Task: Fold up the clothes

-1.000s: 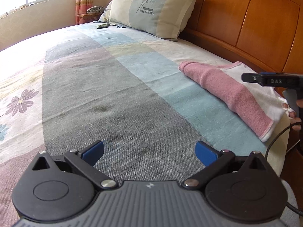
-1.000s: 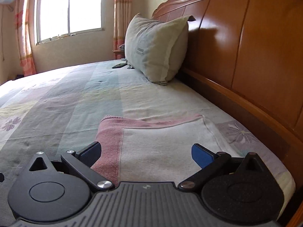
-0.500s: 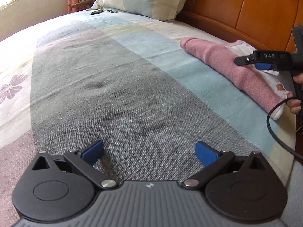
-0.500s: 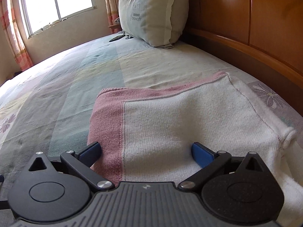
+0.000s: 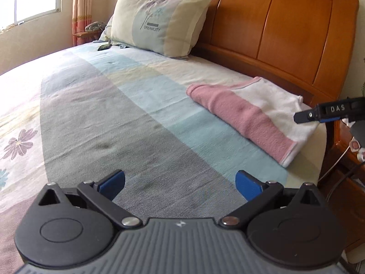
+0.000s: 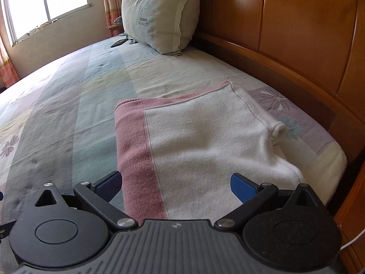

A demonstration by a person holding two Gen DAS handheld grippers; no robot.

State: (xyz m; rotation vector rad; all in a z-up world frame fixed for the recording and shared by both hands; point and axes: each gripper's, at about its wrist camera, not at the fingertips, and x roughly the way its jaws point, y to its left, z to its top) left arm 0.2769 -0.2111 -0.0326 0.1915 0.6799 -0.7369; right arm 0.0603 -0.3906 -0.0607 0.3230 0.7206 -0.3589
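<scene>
Lettering on the pillow [image 5: 159, 22] reads "DREAMCITY"; the right gripper [image 5: 328, 111] bears "DAS". Along the bed's [image 5: 114, 118] headboard [image 5: 285, 29] edge lies the folded pink-and-white garment [image 6: 194, 146], long axis parallel to it. Both the right and left gripper [image 5: 180, 182] are spread wide, empty.

Folded garment [image 6: 205, 141] on bed [image 6: 79, 105] directly ahead of right hand-held gripper [image 6: 175, 185], headboard [image 6: 296, 34] to its right, pillow [image 6: 157, 13] far ahead against headboard.
</scene>
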